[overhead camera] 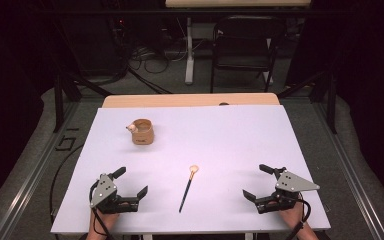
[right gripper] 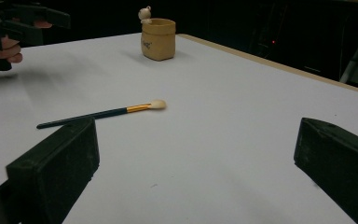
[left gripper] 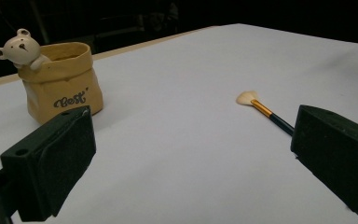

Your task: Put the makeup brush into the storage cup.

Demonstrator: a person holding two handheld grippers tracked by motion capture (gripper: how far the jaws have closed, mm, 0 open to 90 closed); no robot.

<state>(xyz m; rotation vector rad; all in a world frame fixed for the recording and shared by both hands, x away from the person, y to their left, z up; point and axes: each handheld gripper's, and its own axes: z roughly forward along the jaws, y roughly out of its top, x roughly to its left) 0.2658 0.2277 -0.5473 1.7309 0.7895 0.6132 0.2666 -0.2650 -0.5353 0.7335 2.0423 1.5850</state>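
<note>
worktop (overhead camera: pixel 240 135) white, mostly bare | left gripper (overhead camera: pixel 128 185) near edge, jaws spread, holding nothing | right gripper (overhead camera: pixel 261 182) near edge, jaws spread, holding nothing | pot (overhead camera: pixel 143 132) far left, upright, bear on rim | brush (overhead camera: pixel 188 187) flat between grippers, bristles pointing away | likely step: pinch handle mid-length, keep it level
</note>
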